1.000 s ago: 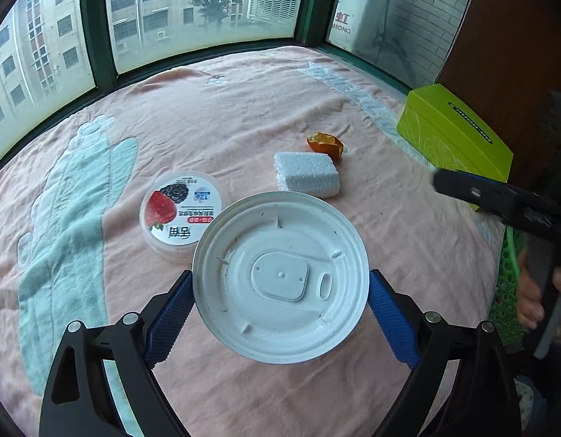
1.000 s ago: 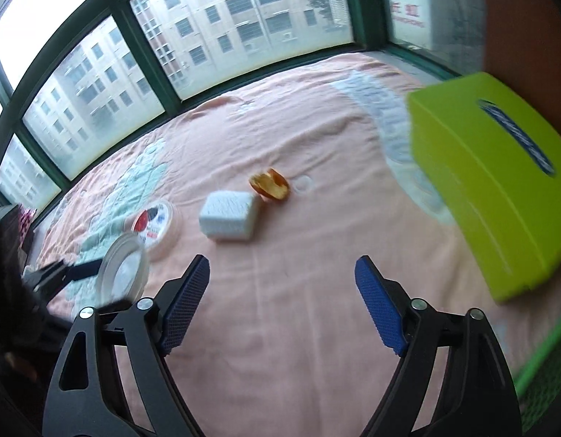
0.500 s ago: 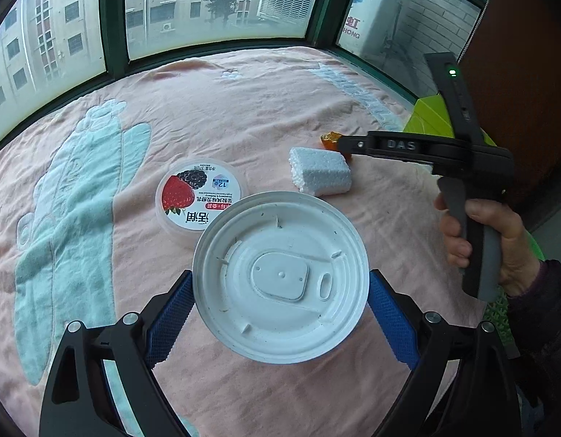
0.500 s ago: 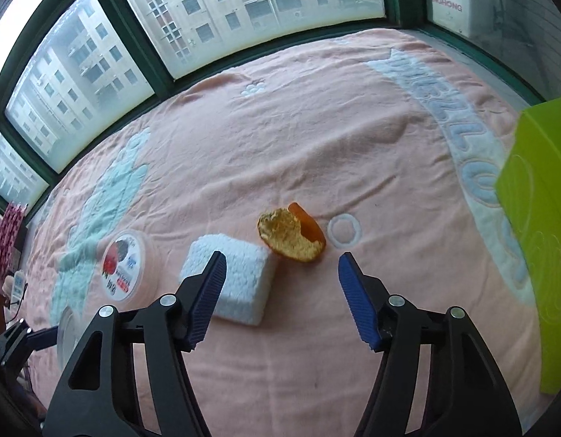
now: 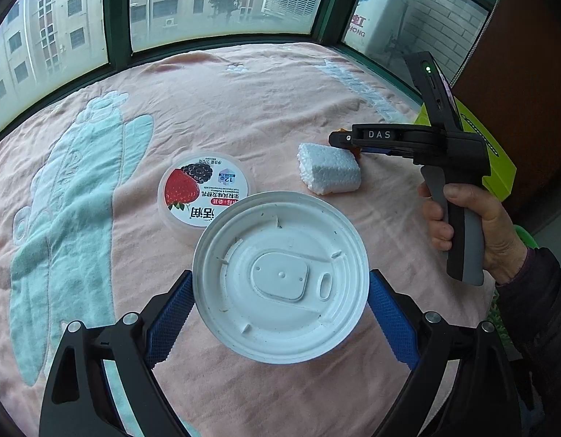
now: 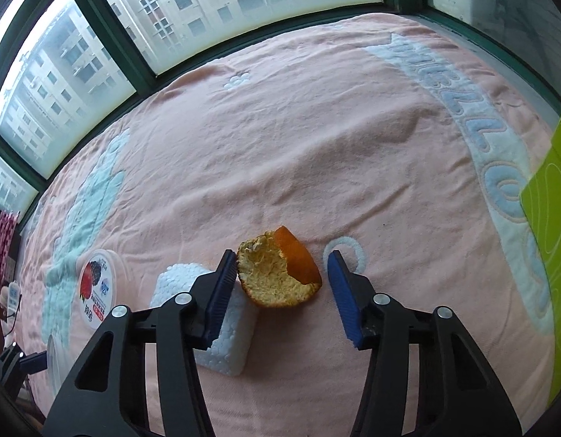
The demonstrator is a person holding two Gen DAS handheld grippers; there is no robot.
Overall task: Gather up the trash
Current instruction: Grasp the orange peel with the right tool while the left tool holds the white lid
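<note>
R gripper (image 6: 280,287) dropped in, fingers just closing round orange peel (image 6: 276,276) on bed, one pad touching, not yet gripped | L gripper (image 5: 280,306) clamped white lid (image 5: 280,276) | foam block (image 5: 329,174), yogurt cup (image 5: 204,189) left.

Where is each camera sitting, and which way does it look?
Left wrist: sits on the left gripper, looking down along its fingers at the white lid it holds; the person's right hand shows too.
Right wrist: sits on the right gripper, looking down at the orange peel between its just-closing jaws.
Both show: the foam block, yogurt cup, pink blanket.
</note>
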